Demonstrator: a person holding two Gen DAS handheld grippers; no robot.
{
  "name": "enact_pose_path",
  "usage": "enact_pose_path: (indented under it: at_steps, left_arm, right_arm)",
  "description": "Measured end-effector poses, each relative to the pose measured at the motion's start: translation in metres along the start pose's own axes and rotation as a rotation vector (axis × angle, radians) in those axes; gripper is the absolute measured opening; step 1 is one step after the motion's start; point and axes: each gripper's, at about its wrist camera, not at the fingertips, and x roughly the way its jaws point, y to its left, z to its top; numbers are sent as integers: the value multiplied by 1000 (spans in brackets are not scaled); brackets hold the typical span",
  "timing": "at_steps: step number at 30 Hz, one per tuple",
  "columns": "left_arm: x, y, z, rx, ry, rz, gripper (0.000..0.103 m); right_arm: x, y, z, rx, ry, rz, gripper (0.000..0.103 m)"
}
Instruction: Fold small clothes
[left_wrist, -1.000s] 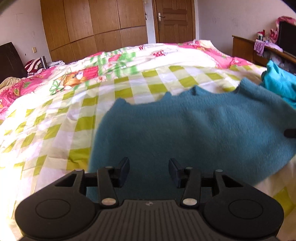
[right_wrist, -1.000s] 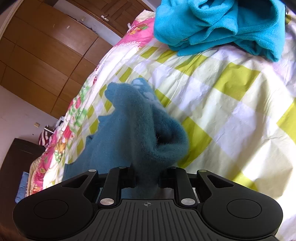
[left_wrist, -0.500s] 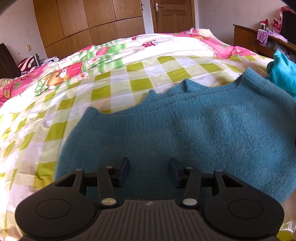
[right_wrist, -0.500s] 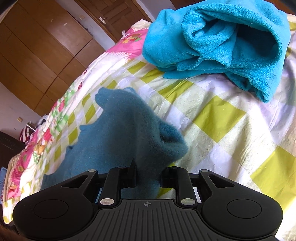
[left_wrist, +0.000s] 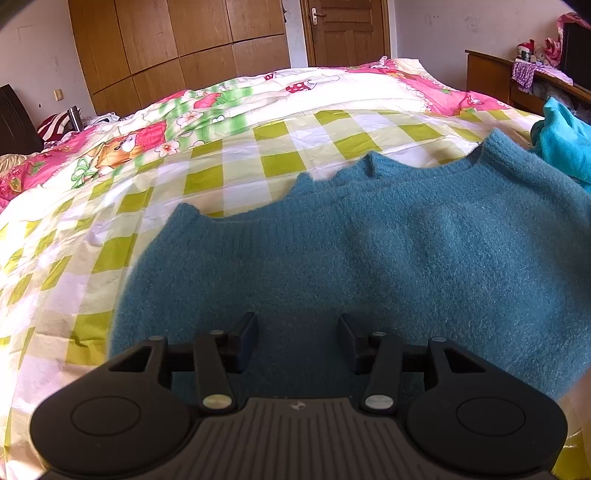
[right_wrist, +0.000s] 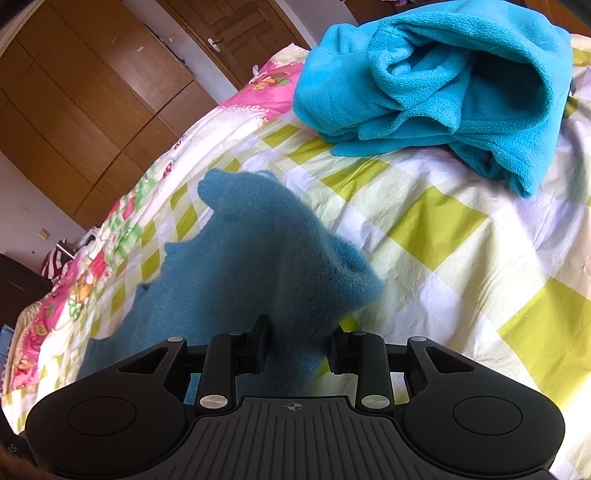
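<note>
A fuzzy teal knit sweater (left_wrist: 369, 251) lies spread on the green-and-white checked bedspread (left_wrist: 221, 177). My left gripper (left_wrist: 297, 341) is open just above the sweater's near part, with nothing between its fingers. In the right wrist view the sweater (right_wrist: 240, 266) runs up from the bed into my right gripper (right_wrist: 297, 345), whose fingers have parted around the bunched fabric that still stands between them. The sweater's right edge is lifted off the bed there.
A crumpled bright turquoise fleece garment (right_wrist: 436, 81) lies on the bed (right_wrist: 461, 236) beyond the sweater, also at the right edge of the left view (left_wrist: 565, 140). Pink cartoon bedding (left_wrist: 129, 144), wooden wardrobes (left_wrist: 177, 48) and a side cabinet (left_wrist: 491, 74) lie beyond.
My right gripper's fingers have spread apart from their tight grip on the sweater. Both grippers have moved forward over the bed; the sweater now fills more of the left view.
</note>
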Motion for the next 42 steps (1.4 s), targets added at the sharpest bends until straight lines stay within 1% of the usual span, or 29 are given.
enact_pose_path:
  at_steps: [4,6,9,11,13,14,15,16,17,18,20,22,23,25,27,29,31,33,36,38,40,42]
  left_arm:
    - [-1,2,-5,-21,-16,-9,60]
    - [-1,3,-7,-30,-26,-14,60]
    - [-3,6,-9,-32,-37,-28,60]
    - [-3,9,-10,-45,-38,-43,60]
    - [-4,12,-11,-60,-38,-58,60]
    - [-5,15,-12,-66,-40,-67,60]
    - [-6,17,-13,-69,-40,-76,60]
    - [-7,20,-14,-74,-41,-83,61]
    - [-9,24,-15,-80,-42,-87,61]
    - [-10,26,-16,-80,-39,-88,62]
    - [-12,30,-18,-76,-34,-88,62]
    - [-16,35,-21,-89,-32,-96,62]
    - [-20,41,-22,-105,-28,-110,62]
    - [-30,55,-26,-135,-18,-128,61]
    - [-43,70,-36,-150,-16,-125,61]
    - [-51,81,-44,-165,-4,-118,61]
    - [-55,86,-51,-181,18,-129,61]
    - [-60,89,-54,-193,24,-143,61]
    - [-65,92,-58,-186,34,-152,61]
    - [-69,97,-60,-201,38,-169,61]
    - [-73,105,-61,-240,38,-195,61]
    - [-76,116,-62,-290,35,-213,61]
  right_arm:
    - [-5,-5,-6,36,6,12,33]
    - [-6,-8,-10,80,21,30,34]
    - [2,-7,-13,110,36,52,38]
    - [8,-10,-10,154,-10,61,38]
    - [16,-14,-4,227,-43,62,38]
    - [24,-16,0,281,-41,81,39]
    - [30,-16,3,311,-38,85,43]
    - [35,-13,5,321,-38,80,44]
    - [37,-7,8,303,-41,63,40]
    - [34,2,12,260,-56,44,31]
    - [19,28,17,134,-109,30,24]
    - [2,57,19,23,-151,35,21]
    - [-6,75,18,-45,-175,52,21]
    - [-18,113,11,-221,-214,65,20]
    - [-23,158,-4,-457,-235,79,20]
    - [-23,194,-30,-679,-233,109,20]
    - [-22,217,-55,-852,-229,139,20]
    - [-18,234,-82,-993,-206,187,19]
    - [-5,248,-111,-1123,-162,209,18]
    - [-3,252,-127,-1207,-157,211,18]
    - [-4,252,-134,-1243,-141,217,18]
    - [-8,248,-137,-1248,-118,223,18]
